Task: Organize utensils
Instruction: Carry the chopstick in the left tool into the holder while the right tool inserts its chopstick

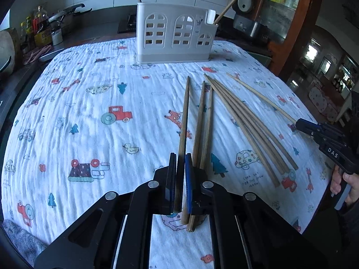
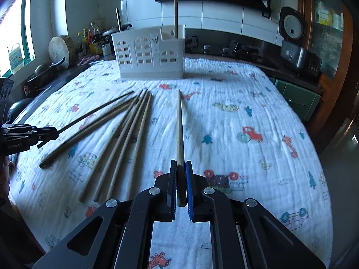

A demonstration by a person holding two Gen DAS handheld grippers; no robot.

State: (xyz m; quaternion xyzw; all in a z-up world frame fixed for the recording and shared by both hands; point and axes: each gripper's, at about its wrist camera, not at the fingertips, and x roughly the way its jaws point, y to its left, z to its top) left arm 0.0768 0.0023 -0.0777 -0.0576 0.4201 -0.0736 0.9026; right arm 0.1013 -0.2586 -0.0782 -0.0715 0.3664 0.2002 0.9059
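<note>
1. Progress: two chopsticks already stand in the white holder (image 1: 175, 33) at the far edge of the cloth-covered surface (image 1: 89, 116); most are still to be sorted.
2. The left gripper (image 1: 179, 179) has its fingers clamped narrow on one dark chopstick (image 1: 184, 116); the right gripper (image 2: 181, 186) likewise grips one pale chopstick (image 2: 179, 125).
3. Count: six loose chopsticks (image 2: 116, 143) lie on the cloth between the grippers, near the holder but apart from it.
</note>
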